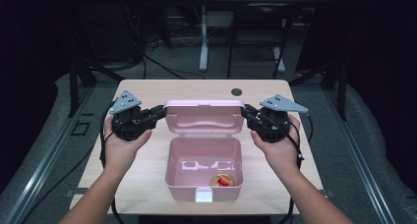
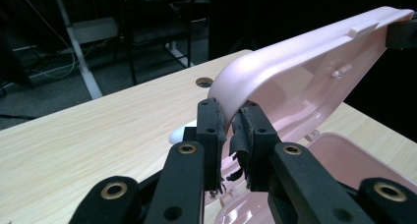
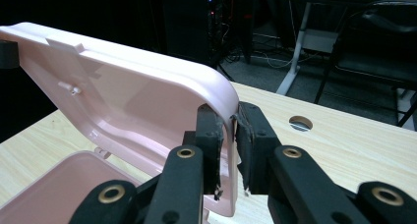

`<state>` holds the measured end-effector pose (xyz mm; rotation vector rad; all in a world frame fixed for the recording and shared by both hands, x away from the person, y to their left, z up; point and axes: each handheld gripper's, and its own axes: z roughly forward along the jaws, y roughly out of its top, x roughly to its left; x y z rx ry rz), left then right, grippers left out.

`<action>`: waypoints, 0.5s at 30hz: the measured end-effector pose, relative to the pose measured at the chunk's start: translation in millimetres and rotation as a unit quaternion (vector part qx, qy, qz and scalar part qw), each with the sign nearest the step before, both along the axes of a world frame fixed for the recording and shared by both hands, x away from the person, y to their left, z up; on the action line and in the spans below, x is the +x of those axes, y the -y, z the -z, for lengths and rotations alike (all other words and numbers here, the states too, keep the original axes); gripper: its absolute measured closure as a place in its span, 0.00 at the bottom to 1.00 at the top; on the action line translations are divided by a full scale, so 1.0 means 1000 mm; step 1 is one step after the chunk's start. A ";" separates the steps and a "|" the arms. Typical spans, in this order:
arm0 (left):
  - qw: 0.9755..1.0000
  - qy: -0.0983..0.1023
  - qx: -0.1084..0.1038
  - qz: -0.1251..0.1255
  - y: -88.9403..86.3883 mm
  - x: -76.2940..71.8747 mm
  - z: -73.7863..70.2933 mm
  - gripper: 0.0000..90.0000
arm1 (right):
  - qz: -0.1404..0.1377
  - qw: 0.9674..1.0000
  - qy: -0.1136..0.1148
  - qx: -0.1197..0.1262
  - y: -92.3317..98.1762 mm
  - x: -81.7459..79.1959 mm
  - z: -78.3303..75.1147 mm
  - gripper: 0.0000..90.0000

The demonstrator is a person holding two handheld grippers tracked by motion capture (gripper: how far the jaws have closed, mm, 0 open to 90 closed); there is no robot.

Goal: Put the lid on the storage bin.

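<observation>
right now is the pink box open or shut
Open. The lid stands raised behind the box, whose inside shows. The left gripper and right gripper each clamp a lid edge.

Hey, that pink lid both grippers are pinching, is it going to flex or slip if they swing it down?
The lid looks like thin moulded plastic, so probably light and fairly stiff, with slight flex. Its glossy surface may be slippery, but the left gripper and right gripper each pinch an end of its rim. Joined to the box at the back, it should swing rather than lift free.
</observation>
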<state>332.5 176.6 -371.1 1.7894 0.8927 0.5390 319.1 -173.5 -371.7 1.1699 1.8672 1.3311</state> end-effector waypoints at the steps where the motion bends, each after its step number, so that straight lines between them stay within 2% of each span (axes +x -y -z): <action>1: 1.000 0.000 0.001 0.000 0.000 0.000 0.000 0.89 | 0.000 1.000 0.000 0.000 0.000 0.000 0.000 0.89; 15: 1.000 0.005 0.004 0.006 -0.001 -0.007 0.000 0.89 | -0.002 1.000 0.001 -0.001 0.000 -0.008 0.001 0.88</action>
